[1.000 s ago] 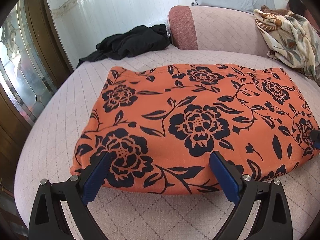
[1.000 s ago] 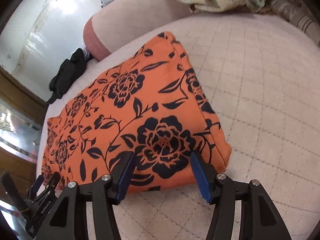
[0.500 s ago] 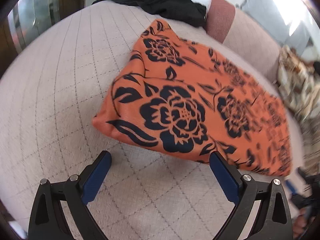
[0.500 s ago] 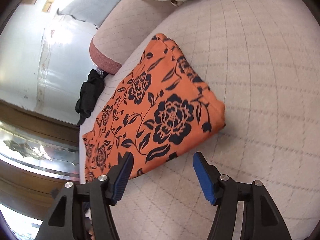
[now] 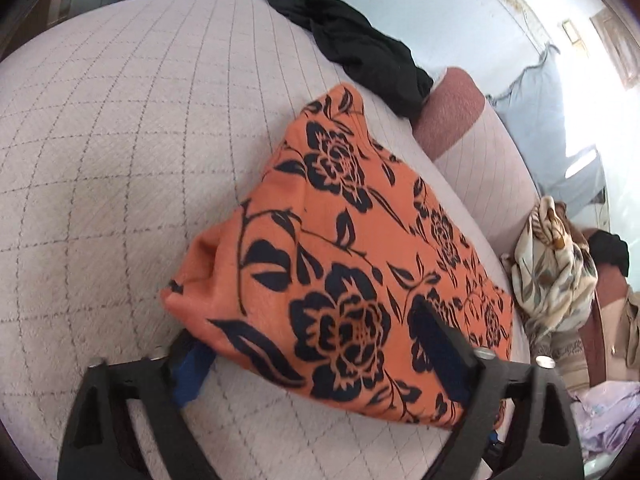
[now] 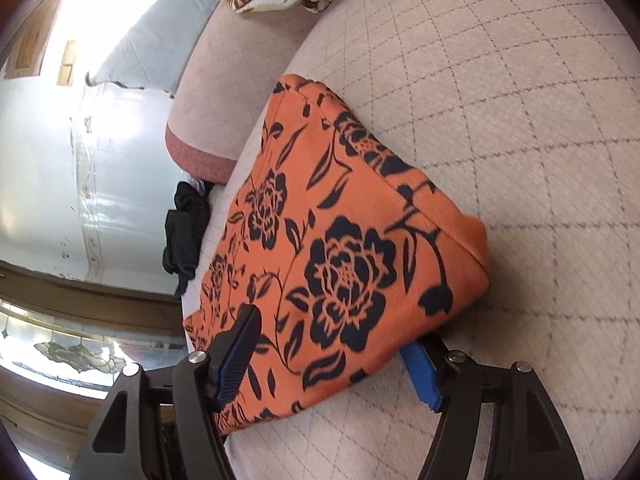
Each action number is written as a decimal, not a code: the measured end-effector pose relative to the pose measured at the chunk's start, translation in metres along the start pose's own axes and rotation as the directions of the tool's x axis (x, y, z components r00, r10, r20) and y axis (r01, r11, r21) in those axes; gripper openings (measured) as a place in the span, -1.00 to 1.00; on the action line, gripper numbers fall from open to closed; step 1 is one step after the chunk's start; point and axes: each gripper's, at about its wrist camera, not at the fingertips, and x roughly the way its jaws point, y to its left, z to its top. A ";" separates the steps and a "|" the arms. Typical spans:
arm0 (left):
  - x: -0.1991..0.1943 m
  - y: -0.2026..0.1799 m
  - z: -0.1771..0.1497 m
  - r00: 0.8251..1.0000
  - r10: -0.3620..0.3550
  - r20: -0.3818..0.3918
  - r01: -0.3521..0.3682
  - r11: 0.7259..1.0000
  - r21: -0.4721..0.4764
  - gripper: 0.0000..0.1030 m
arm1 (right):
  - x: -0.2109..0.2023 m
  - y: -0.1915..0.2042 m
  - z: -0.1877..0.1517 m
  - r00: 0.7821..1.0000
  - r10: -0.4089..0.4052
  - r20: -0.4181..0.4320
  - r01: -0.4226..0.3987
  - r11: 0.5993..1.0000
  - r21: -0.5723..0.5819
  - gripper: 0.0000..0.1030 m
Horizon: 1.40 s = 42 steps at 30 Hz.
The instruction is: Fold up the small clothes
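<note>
Orange cloth (image 5: 344, 248) printed with black flowers lies folded on a pale quilted cushion surface (image 5: 120, 160), and both grippers meet it at opposite near corners. In the left wrist view the left gripper (image 5: 316, 356) has its jaws spread wide: one blue pad sits under the cloth's near corner edge, the other rests on top of the fabric further along, so the corner lies between them, not pinched tight. In the right wrist view the right gripper (image 6: 336, 356) stands the same way, jaws wide, one pad on top of the cloth (image 6: 340, 240) and the other low beside its near edge, the fabric passing between them.

The quilted surface (image 6: 520, 120) carries a thin diamond stitch pattern. A black garment (image 5: 368, 52) lies crumpled at its far side, beside a reddish-ended bolster (image 5: 452, 112). A cream patterned cloth (image 5: 556, 272) is heaped further along the backrest. A pale wall (image 6: 48, 180) and dark wood framing with leaded glass (image 6: 72, 348) lie beyond. No writing or label can be read anywhere.
</note>
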 end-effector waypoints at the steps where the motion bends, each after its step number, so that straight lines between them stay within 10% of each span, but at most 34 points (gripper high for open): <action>1: 0.001 0.000 0.000 1.000 0.001 0.009 -0.001 1.000 -0.004 0.37 | 0.002 0.000 0.003 1.000 0.010 0.015 -0.010 1.000 0.001 0.39; 4: 0.007 0.002 0.003 1.000 0.000 0.024 0.001 1.000 -0.023 0.01 | 0.007 0.003 0.009 0.998 0.037 0.053 -0.037 0.999 0.008 0.41; 13: 0.012 -0.012 -0.002 0.997 0.019 0.075 -0.019 1.000 0.004 0.35 | 0.034 0.021 0.020 0.997 -0.007 0.078 0.010 0.999 -0.043 0.25; 17: 0.016 -0.008 0.000 0.997 0.021 0.079 -0.019 1.000 -0.016 -0.26 | 0.045 0.030 0.023 0.995 -0.029 0.092 0.036 0.996 -0.078 0.23; 18: 0.015 -0.005 0.000 0.996 0.008 0.084 -0.006 1.000 -0.031 -0.38 | 0.048 0.033 0.024 0.994 -0.038 0.099 0.047 0.994 -0.094 0.15; 20: 0.015 -0.006 0.001 0.997 0.005 0.083 -0.003 1.000 -0.024 -0.46 | 0.052 0.033 0.024 0.992 -0.074 0.101 0.085 0.990 -0.115 -0.61; 36: -0.052 -0.003 -0.023 0.993 -0.093 0.068 0.088 0.994 0.071 -0.59 | -0.002 0.077 -0.014 0.964 -0.034 0.263 0.127 0.931 -0.344 -0.74; 42: -0.069 0.005 -0.067 0.999 -0.018 0.049 0.011 0.991 0.136 -0.57 | -0.031 0.050 -0.032 0.976 -0.062 0.209 0.127 0.941 -0.314 -0.74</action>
